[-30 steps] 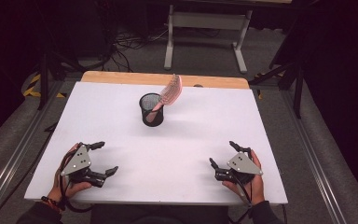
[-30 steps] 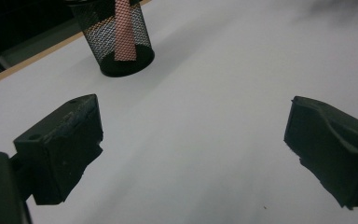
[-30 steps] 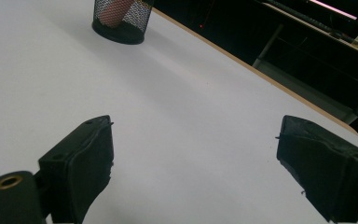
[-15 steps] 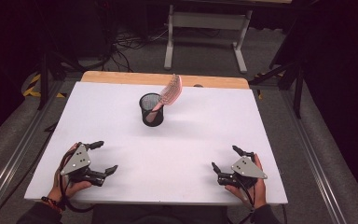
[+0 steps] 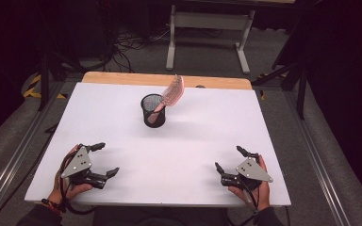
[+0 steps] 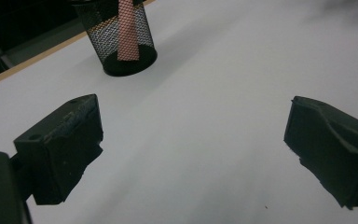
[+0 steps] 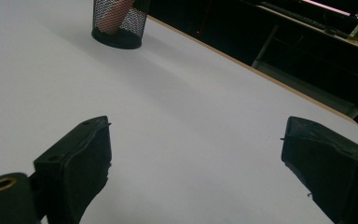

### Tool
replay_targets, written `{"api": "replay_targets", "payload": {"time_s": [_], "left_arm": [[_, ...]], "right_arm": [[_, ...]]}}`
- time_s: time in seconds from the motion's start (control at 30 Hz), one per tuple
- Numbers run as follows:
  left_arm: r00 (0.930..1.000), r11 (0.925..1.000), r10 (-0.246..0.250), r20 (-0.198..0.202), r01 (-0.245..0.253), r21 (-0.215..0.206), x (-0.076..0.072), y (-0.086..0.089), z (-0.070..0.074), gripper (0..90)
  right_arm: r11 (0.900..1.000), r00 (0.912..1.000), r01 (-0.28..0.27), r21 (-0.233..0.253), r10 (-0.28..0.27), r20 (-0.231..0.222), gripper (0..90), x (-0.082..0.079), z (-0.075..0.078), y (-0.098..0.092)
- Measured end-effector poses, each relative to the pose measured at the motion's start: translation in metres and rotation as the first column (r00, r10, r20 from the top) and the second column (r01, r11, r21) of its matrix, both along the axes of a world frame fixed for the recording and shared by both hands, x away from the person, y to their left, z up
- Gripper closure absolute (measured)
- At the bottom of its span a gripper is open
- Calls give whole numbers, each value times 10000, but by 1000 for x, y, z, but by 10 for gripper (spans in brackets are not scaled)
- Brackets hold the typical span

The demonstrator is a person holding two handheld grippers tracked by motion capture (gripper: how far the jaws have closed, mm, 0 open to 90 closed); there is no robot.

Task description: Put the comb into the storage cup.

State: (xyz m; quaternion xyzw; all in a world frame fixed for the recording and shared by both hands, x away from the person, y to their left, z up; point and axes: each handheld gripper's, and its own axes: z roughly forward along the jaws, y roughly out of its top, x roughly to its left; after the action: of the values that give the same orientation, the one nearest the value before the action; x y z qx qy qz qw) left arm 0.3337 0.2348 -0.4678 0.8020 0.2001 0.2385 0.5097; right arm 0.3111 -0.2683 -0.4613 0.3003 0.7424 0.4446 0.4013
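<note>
A black mesh cup stands upright on the white table, toward the back centre. A pink hairbrush leans in it, bristle head up and tilted right. The cup with the brush handle appears ahead in the left gripper view, and the cup is at the top left of the right gripper view. My left gripper rests open near the front left edge, nothing between its jaws. My right gripper rests open near the front right edge, also holding nothing.
A wooden strip runs along the table's far edge. Behind it stand a grey metal frame and cables on the floor. Metal rails flank the table.
The right gripper has drawn back toward the front edge of the table. The left gripper, cup and brush stay put.
</note>
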Motion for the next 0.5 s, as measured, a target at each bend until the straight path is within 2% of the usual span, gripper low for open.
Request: {"api": "replay_targets", "payload": {"time_s": [0.5], "left_arm": [[10000, 10000, -24, -36, 24, -10, 2, 0, -1, 54]], "right_arm": [[9999, 9999, 117, 10, -117, 28, 97, 4, 1, 0]]}}
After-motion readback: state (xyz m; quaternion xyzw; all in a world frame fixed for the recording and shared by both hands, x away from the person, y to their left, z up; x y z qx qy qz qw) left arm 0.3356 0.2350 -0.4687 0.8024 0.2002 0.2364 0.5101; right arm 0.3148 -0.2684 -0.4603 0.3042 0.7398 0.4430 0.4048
